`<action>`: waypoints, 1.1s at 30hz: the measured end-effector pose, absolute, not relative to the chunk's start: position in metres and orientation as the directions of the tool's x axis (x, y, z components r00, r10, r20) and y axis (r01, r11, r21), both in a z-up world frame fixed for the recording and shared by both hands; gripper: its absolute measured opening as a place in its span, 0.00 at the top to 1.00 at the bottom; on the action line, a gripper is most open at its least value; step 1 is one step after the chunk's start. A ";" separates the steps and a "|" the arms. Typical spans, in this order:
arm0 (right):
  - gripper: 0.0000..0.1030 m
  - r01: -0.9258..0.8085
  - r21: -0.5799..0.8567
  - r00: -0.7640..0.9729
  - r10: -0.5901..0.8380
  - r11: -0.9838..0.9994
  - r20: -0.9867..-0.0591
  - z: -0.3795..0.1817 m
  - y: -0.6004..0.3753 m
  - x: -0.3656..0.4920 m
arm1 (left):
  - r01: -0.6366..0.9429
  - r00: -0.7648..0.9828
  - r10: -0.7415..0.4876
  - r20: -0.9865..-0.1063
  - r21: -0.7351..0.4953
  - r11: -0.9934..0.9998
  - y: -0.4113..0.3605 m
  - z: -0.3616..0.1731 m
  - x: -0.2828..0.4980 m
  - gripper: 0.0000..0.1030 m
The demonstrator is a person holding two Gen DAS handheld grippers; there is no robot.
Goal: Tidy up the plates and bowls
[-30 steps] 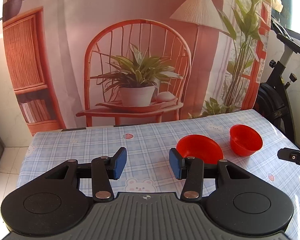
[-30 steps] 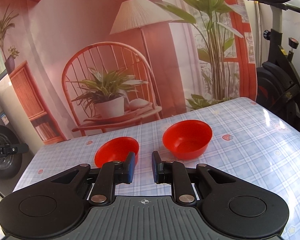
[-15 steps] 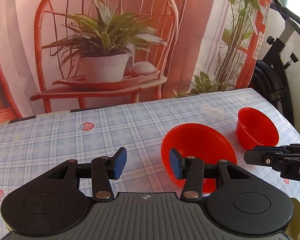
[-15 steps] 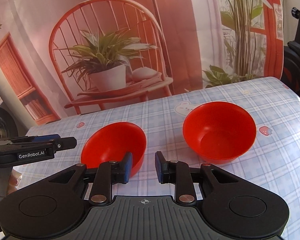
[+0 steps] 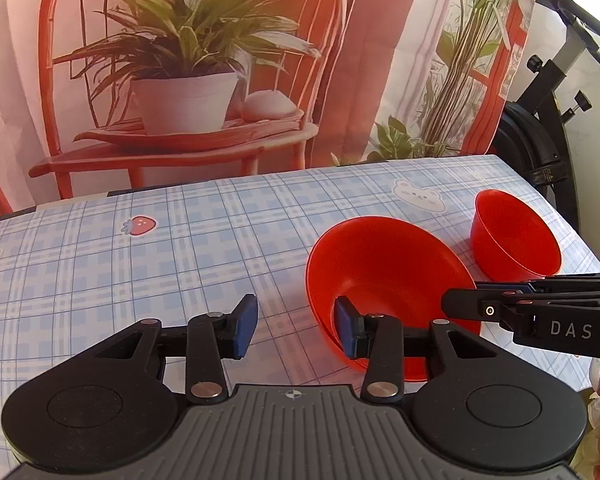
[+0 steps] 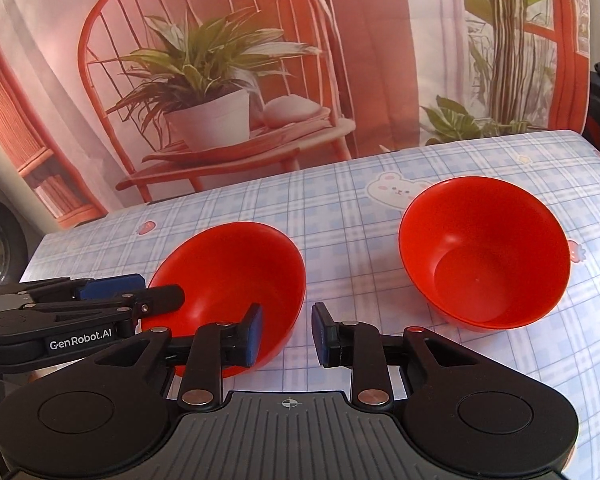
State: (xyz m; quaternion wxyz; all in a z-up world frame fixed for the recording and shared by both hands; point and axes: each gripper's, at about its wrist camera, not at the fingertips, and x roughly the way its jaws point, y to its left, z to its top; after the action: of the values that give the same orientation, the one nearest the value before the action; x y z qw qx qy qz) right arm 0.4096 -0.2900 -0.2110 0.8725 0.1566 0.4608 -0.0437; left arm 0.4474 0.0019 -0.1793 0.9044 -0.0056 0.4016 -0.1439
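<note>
Left gripper (image 5: 296, 326) is open, holding nothing, its right finger over the near rim of the wide bowl (image 5: 384, 272). Right gripper (image 6: 287, 334) is open too, empty. Better to straddle the rim, close gently. Deep bowl (image 6: 488, 252) stands apart, farther right.

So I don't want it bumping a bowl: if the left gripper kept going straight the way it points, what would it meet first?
Likely only the tablecloth. The left gripper is open, and the near bowl lies just right of its line, by the right finger; depth is unclear.
</note>
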 end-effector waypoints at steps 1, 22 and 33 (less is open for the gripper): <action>0.85 0.225 0.233 0.570 0.066 0.946 -0.819 -0.211 -0.290 0.410 | 0.260 0.634 -0.272 -0.724 -0.132 0.957 0.002 -0.179 0.447 0.66; 0.93 0.234 0.358 0.654 0.126 0.904 -0.746 -0.157 -0.274 0.363 | 0.252 0.664 -0.251 -0.705 -0.105 0.962 0.010 -0.130 0.387 0.87; 0.93 0.209 0.381 0.697 0.136 0.901 -0.704 -0.124 -0.252 0.320 | 0.245 0.694 -0.221 -0.685 -0.063 0.967 0.010 -0.102 0.339 0.87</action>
State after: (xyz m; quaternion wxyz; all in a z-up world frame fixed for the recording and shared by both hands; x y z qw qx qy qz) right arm 0.3196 -0.2522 -0.1243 0.8939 0.2220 0.3888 -0.0205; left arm 0.3391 0.0098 -0.1025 0.9203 0.0166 0.3698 -0.1266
